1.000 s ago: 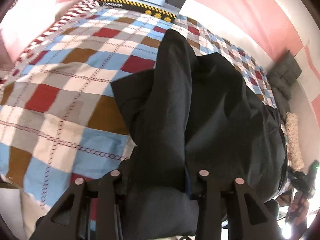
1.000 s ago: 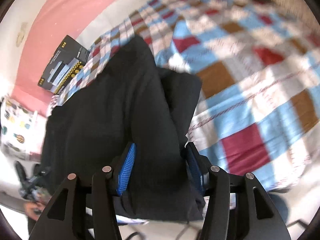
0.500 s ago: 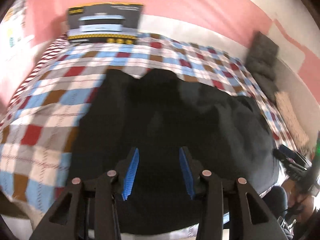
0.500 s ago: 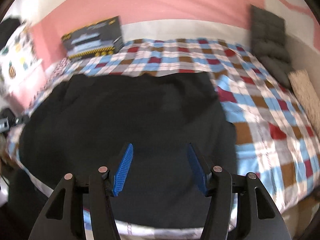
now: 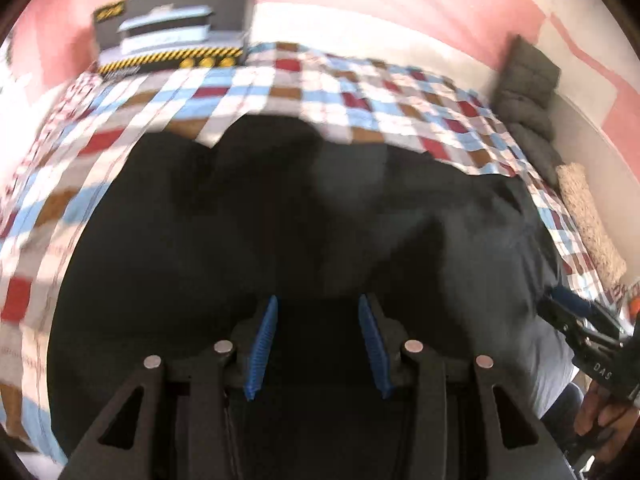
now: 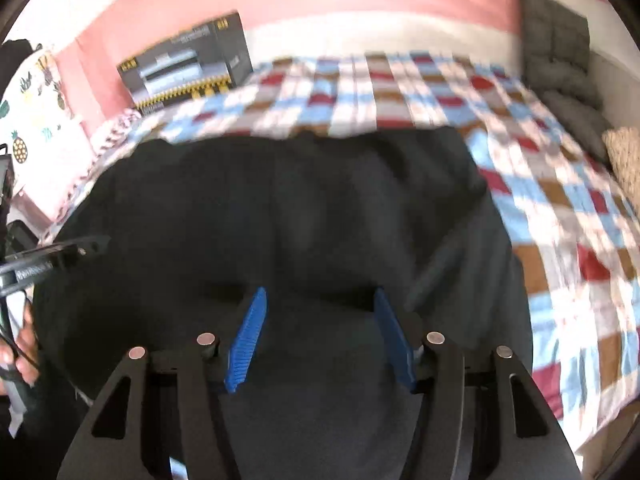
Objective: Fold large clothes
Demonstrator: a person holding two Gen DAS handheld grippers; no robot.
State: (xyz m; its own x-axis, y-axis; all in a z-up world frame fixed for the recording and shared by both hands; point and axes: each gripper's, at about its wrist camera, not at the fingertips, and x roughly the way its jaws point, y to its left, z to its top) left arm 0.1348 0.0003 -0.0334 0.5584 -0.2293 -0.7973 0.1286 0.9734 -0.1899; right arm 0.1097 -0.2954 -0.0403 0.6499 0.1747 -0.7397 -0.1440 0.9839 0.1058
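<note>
A large black garment lies spread wide over the near part of a checked bedspread; it also shows in the right wrist view. My left gripper is open, its blue pads apart above the garment's near edge, holding nothing. My right gripper is open too, over the garment's near edge, empty. The right gripper shows at the right edge of the left wrist view, and the left one at the left edge of the right wrist view.
A dark appliance box leans on the pink wall at the bed's far left. Grey cushions and a beige mat lie along the right side. A patterned pillow sits at the left.
Both grippers have let go of the garment and opened. The garment, hanging bunched from them a second ago, now lies spread flat on the bed. Both views have swung level toward the wall.
</note>
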